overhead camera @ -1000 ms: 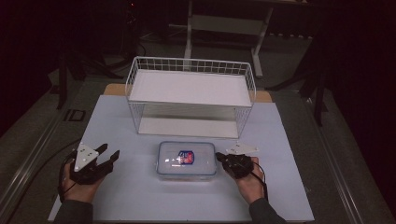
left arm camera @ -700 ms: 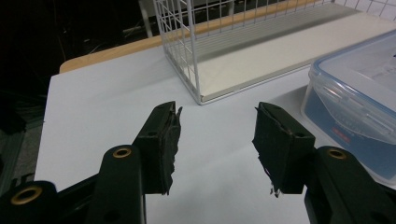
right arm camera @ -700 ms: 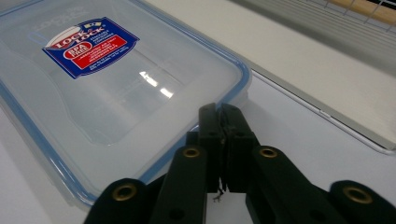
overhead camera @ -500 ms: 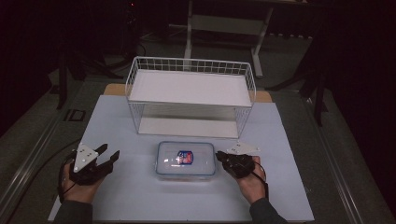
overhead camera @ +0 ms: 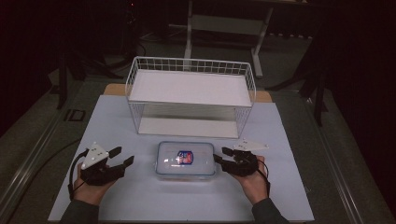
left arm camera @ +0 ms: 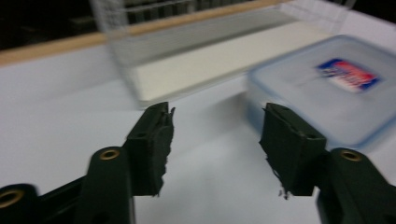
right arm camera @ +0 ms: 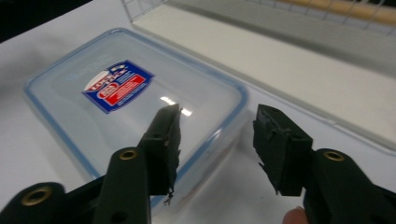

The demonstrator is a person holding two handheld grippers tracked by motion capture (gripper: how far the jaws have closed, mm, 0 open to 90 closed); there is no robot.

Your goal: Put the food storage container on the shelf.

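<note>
A clear lidded box lies on the white table, just in front of a wire rack, long axis running left to right. The right gripper is at its right end, the left gripper farther off. Both jaws have just been opening, nothing between them.
</note>
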